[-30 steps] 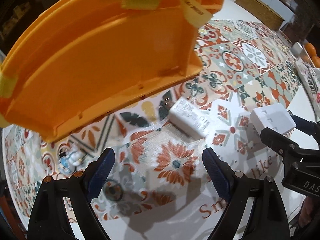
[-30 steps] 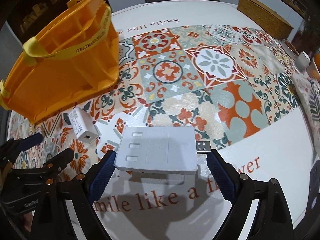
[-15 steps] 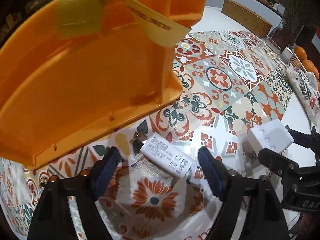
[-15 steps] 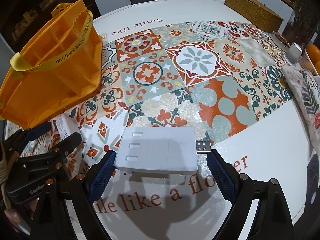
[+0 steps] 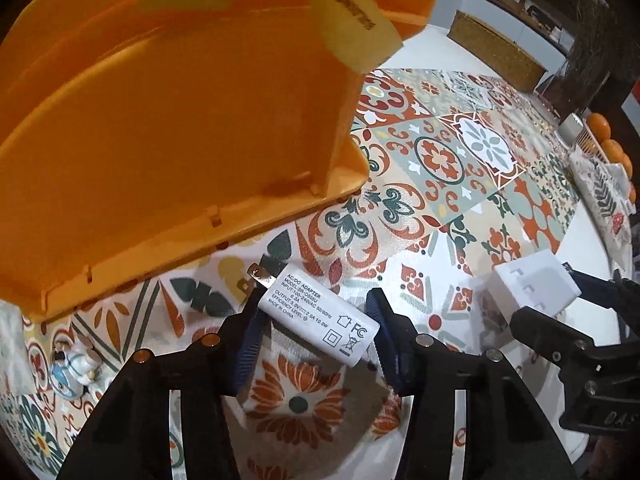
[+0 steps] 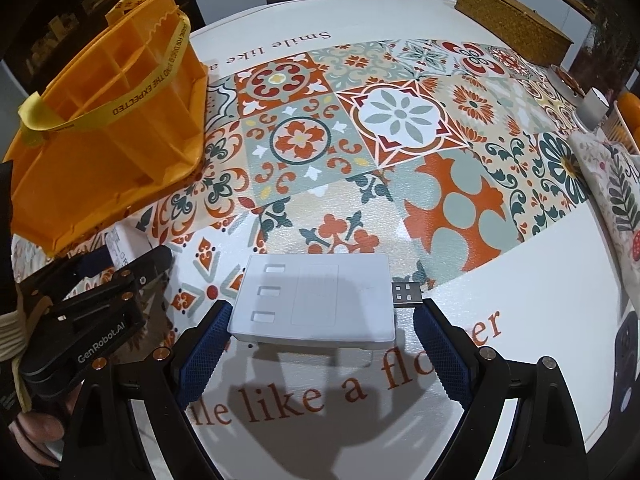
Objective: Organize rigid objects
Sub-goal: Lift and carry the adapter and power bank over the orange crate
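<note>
Fingers (image 5: 384,340) of left gripper (image 5: 316,332) pinching adapter (image 5: 320,320), orange bin (image 5: 168,128) just ahead for drop-off; right gripper (image 6: 320,320) clamping USB hub (image 6: 316,300), prob. binned next.

Two low, forward-facing wrist views, close over one shared tiled tablecloth (image 5: 440,160) and orange caddy (image 6: 100,140).

Your white adapter (image 5: 318,314), centre of left view, reads "AC/DC ADAPTER", "INPUT: 100-240VAC 50/60Hz", "MADE IN CHINA", FC mark. Your left gripper (image 6: 96,332) body reads "GenRobot.AI". Yellow strap (image 6: 136,84) on orange basket (image 6: 100,160): "THE EXPECTED". Tabletop (image 6: 520,380) print: "Smile like a".
</note>
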`<state>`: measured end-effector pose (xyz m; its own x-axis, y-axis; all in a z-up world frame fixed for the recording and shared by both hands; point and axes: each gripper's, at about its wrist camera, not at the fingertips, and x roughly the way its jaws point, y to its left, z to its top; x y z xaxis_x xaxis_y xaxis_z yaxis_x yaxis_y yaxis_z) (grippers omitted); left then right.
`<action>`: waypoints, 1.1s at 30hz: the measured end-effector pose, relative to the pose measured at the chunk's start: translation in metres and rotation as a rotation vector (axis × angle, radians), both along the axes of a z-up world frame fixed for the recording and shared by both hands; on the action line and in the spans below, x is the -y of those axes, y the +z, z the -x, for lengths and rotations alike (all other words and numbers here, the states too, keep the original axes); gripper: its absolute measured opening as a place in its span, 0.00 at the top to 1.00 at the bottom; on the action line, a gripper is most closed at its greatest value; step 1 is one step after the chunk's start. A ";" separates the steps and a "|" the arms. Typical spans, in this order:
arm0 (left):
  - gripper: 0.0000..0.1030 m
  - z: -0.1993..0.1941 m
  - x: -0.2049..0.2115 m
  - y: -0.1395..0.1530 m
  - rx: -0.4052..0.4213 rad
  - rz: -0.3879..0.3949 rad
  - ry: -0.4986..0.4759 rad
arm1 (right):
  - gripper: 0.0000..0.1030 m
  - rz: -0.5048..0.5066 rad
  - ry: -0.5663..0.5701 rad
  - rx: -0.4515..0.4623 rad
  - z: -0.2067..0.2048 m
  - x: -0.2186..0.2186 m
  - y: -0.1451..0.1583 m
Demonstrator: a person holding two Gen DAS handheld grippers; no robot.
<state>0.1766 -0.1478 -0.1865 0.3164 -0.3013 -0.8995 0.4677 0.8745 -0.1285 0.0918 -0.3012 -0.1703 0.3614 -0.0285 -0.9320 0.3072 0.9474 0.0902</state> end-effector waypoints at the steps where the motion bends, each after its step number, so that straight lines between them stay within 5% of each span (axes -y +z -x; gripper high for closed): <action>1: 0.51 0.001 -0.002 0.001 -0.003 0.007 0.005 | 0.12 -0.001 0.001 0.001 0.000 -0.001 0.000; 33: 0.52 0.037 -0.075 0.080 0.089 0.064 0.219 | 0.12 -0.022 0.147 0.123 0.000 -0.050 0.058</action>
